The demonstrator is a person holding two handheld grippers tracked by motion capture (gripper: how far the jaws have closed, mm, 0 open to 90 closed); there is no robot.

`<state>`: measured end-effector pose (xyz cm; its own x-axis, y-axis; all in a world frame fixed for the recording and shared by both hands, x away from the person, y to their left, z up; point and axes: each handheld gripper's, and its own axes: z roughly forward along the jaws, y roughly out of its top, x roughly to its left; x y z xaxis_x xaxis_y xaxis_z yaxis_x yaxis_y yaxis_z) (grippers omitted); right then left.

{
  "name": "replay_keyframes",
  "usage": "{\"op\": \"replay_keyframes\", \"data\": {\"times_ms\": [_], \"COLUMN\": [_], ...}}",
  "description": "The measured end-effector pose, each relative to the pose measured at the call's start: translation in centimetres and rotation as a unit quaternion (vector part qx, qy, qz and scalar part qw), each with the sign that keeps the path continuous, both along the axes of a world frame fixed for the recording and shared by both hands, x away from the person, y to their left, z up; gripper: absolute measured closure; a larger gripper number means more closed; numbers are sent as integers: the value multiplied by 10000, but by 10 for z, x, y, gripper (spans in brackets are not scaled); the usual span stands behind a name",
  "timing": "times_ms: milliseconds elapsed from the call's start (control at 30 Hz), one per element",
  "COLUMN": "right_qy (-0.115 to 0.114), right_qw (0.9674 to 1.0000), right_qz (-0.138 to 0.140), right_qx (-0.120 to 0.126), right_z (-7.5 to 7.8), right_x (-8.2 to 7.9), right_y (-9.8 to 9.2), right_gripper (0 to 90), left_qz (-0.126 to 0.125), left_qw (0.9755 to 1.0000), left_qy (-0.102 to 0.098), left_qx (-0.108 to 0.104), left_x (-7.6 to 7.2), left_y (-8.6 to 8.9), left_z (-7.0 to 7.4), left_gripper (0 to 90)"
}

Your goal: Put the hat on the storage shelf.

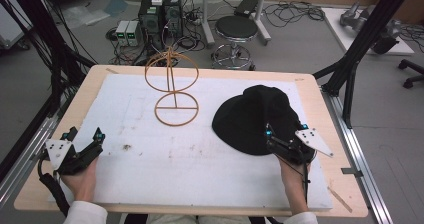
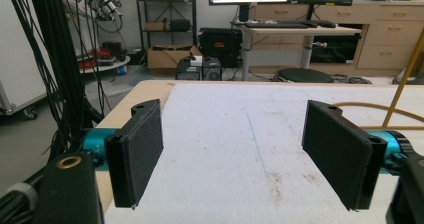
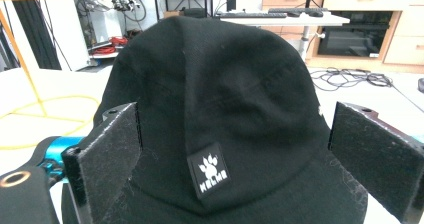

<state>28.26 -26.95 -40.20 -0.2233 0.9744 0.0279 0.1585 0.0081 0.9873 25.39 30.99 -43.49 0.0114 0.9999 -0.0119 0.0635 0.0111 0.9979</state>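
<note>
Covering most of the wooden table (image 1: 102,74), the white foam mat (image 1: 200,154) is serving as your work surface and is showing brown marks near its middle. Lying on the right half of the mat, the black hat (image 1: 250,116) is sitting crown up with its brim spread flat; in the right gripper view the hat (image 3: 220,99) is showing a small patch with a white paw print (image 3: 210,170) on the side facing you. Standing on the far middle of the mat, well to the left of the hat, the yellow wire stand (image 1: 172,86) is resting upright on its ring base.

You are holding the right gripper (image 1: 272,139) at the near right edge of the hat, just above the brim. Its jaws are standing wide apart, one on each side of the crown, and they are gripping nothing in the right gripper view (image 3: 235,154).

You are holding the left gripper (image 1: 85,144) at the near left corner of the mat, well apart from the hat and the stand. Its jaws are also standing wide in the left gripper view (image 2: 245,159), with bare mat between them.
</note>
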Motion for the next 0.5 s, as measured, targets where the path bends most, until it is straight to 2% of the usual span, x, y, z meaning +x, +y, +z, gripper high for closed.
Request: {"op": "replay_keyframes", "data": {"times_ms": [67,200,367,500], "right_qy": [15,84,33,143], "right_qw": [10000,9999,9999,9996], "right_qz": [21,59,22,-31], "right_qx": [-65,-21,-119,-222], "right_z": [2,7,16,16], "right_x": [4,8,18,31], "right_y": [4,12,25,33], "right_gripper": [62,62,62,62], "left_qz": [-15,-58,-98,-100], "left_qw": [10000,10000,10000,10000], "left_qy": [4,-28,-16,-5], "left_qx": [-7,-10,6,3], "left_x": [1,2,3,4], "left_y": [-1,-2,-3,-3], "left_z": [0,0,0,0], "left_gripper": [247,248,250,250]}}
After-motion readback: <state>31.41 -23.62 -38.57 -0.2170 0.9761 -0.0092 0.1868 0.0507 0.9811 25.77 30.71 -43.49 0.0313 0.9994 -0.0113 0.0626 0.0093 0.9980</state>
